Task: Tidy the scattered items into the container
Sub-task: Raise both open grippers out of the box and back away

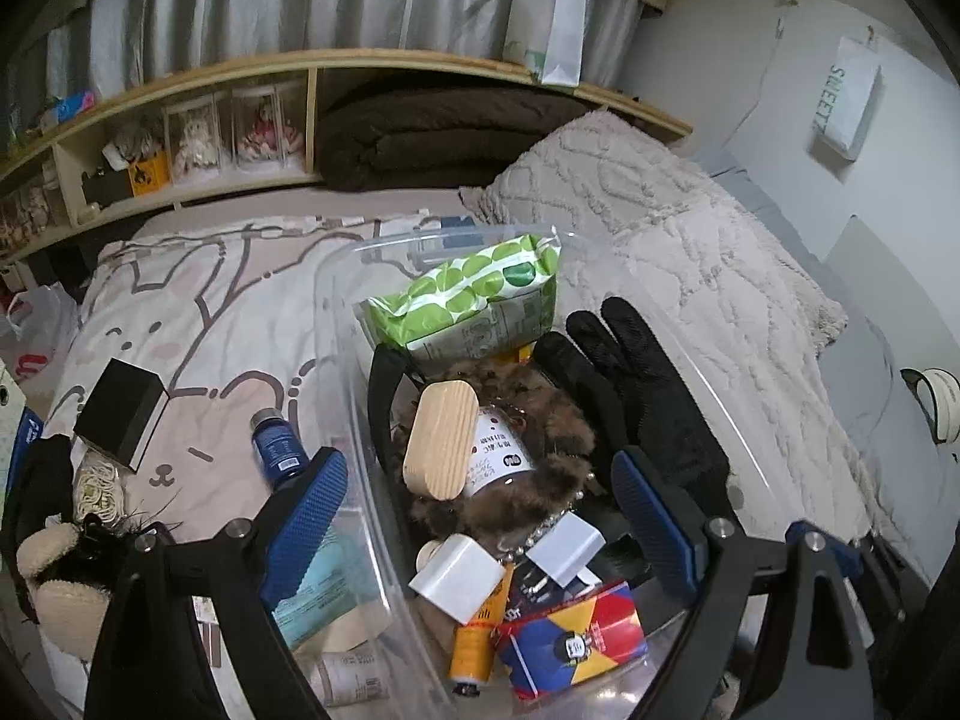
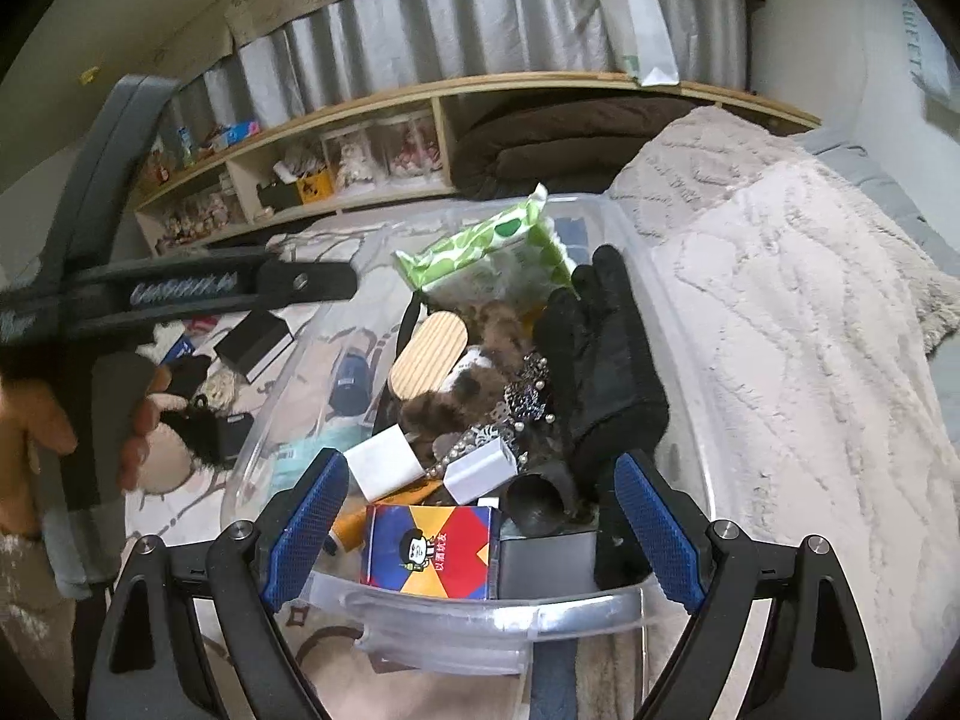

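Observation:
A clear plastic container [image 1: 333, 360] [image 2: 498, 606] sits on the bed. Inside lie a green wipes pack [image 1: 474, 294], a wooden block [image 1: 441, 441], a brown furry item, a black glove [image 1: 636, 396], white plugs [image 1: 459, 576], an orange tube [image 1: 474, 642] and a colourful card box [image 2: 432, 552]. My left gripper [image 1: 480, 522] hangs open above the container's left side, nothing between its pads. My right gripper [image 2: 480, 531] is open over the near rim, also holding nothing. On the bedspread to the left lie a blue bottle [image 1: 276, 450], a black box [image 1: 123, 417] and a teal packet [image 1: 324, 588].
A cream and black plush piece [image 1: 60, 570] and a cream mesh bundle [image 1: 99, 489] lie at the bed's left edge. A fluffy blanket [image 2: 780, 330] is heaped right of the container. Wooden shelves [image 1: 180, 138] run behind the bed. A hand [image 2: 36, 420] holds the left gripper's handle.

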Tool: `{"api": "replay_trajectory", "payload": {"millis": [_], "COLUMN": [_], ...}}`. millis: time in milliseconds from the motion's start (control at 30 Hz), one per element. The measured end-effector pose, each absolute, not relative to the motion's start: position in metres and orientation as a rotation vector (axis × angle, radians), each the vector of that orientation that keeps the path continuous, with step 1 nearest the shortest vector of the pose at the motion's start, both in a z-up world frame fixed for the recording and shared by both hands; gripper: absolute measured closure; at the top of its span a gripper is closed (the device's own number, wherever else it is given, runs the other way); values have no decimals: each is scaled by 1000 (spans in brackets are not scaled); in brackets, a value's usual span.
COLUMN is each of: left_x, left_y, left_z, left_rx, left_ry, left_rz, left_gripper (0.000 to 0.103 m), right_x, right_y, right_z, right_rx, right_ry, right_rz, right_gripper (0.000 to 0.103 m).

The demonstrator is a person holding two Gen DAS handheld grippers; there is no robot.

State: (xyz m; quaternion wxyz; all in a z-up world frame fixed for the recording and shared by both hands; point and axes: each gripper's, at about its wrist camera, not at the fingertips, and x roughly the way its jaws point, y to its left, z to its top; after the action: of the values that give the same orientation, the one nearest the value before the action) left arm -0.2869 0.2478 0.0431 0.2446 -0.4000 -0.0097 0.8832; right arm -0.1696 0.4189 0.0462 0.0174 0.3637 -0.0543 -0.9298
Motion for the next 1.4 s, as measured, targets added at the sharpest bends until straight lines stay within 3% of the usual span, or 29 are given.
{"api": "replay_trajectory", "payload": {"millis": [133,633,700,1400], "left_x": [-268,-207,-198,-134], "left_y": [236,191,186,137], "left_z": [43,47,48,29], "left_rx": [-1057,-894,-877,-694], "left_ry": [-23,32,16,120], "left_rz": [2440,2571,2567,2633], "left_gripper": [1,0,0,0], "right_x": [-159,-121,-116,-78], "right_y": [414,399,395,365], "right_z": [49,53,54,36], "right_rx": [1091,979,960,749], "right_ry": [-189,-204,-194,-199], "right_rz": [-2917,-3005,-3015,-3138], "right_gripper": [13,9,0,0]}}
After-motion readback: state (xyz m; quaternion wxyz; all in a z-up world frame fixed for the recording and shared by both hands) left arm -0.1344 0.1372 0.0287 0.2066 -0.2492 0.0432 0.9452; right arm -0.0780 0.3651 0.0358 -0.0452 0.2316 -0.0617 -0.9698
